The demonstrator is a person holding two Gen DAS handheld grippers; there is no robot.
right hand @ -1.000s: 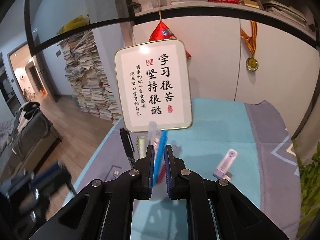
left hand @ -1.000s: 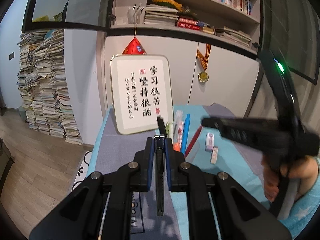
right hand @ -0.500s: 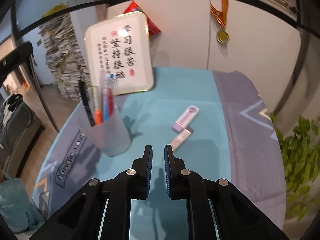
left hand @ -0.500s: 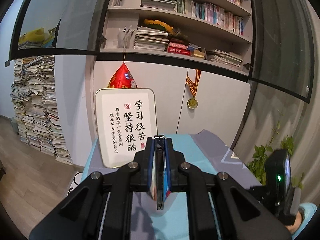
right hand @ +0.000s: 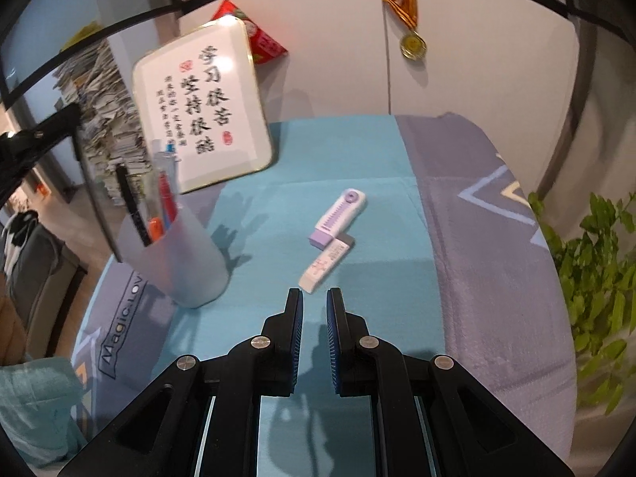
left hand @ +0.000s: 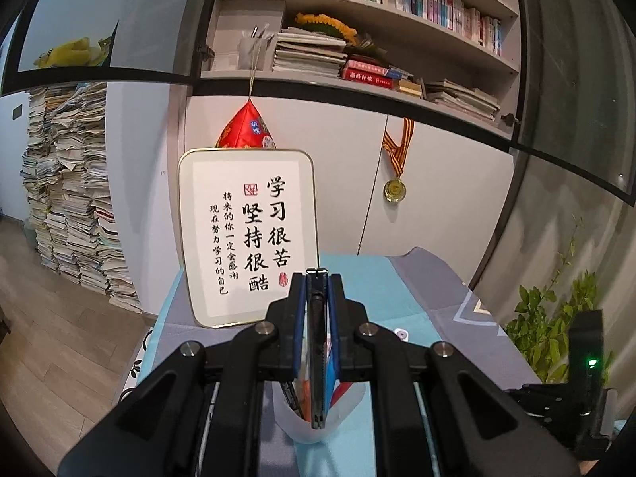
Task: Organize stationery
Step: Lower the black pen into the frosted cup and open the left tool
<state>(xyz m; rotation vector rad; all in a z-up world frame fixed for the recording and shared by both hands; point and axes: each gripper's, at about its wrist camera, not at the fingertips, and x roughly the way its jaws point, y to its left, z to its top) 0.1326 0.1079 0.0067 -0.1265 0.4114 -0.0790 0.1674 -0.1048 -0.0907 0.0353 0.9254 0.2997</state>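
My left gripper (left hand: 317,278) is shut on a black pen (left hand: 317,342) and holds it upright over a frosted pen cup (left hand: 314,417), its lower end inside the cup. The cup (right hand: 175,262) stands at the left of the table and holds several pens (right hand: 159,206). My right gripper (right hand: 315,298) is slightly open and empty, low over the blue cloth. Just ahead of it lie a white eraser (right hand: 326,264) and a purple and white correction tape (right hand: 340,214), touching each other.
A framed calligraphy board (right hand: 202,107) leans at the back of the table; it also shows in the left wrist view (left hand: 248,234). A green plant (right hand: 596,278) stands off the right edge. A teal cloth (right hand: 35,405) lies at the front left.
My left gripper has lowered the black pen into the cup. My right gripper has pulled back from the cup, swung right toward the eraser and opened a little.
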